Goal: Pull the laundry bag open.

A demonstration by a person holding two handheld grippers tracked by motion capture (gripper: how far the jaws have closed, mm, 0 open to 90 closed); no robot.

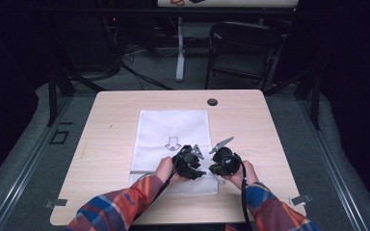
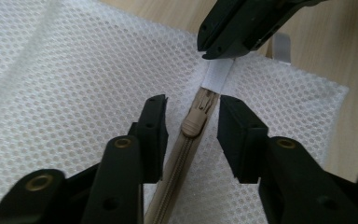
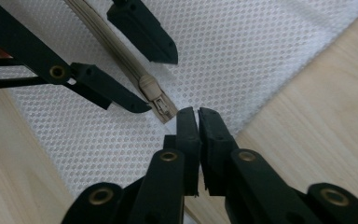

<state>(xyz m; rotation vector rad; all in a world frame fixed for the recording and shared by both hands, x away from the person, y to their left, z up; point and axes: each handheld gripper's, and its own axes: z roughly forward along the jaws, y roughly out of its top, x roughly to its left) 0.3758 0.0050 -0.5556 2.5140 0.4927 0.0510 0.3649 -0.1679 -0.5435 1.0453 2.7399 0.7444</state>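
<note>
A white mesh bag (image 1: pixel 171 130) lies flat on the wooden table (image 1: pixel 111 144), with a beige zipper (image 2: pixel 177 172) along its near edge. My left gripper (image 2: pixel 192 102) is open, its jaws straddling the beige zipper slider (image 2: pixel 193 123) without touching it. My right gripper (image 3: pixel 197 112) is shut on the white fabric tab (image 2: pixel 216 74) at the zipper's end, just past the slider (image 3: pixel 150 88). In the high view the left gripper (image 1: pixel 189 163) and the right gripper (image 1: pixel 224 163) sit close together at the bag's near right corner.
A black grommet (image 1: pixel 212 102) sits in the table's far edge. Behind the table stand a dark folding chair (image 1: pixel 241 48) and a white table leg (image 1: pixel 179 48). Metal clips (image 1: pixel 301 198) mark the near table corners. Bare wood (image 3: pixel 317 116) lies right of the bag.
</note>
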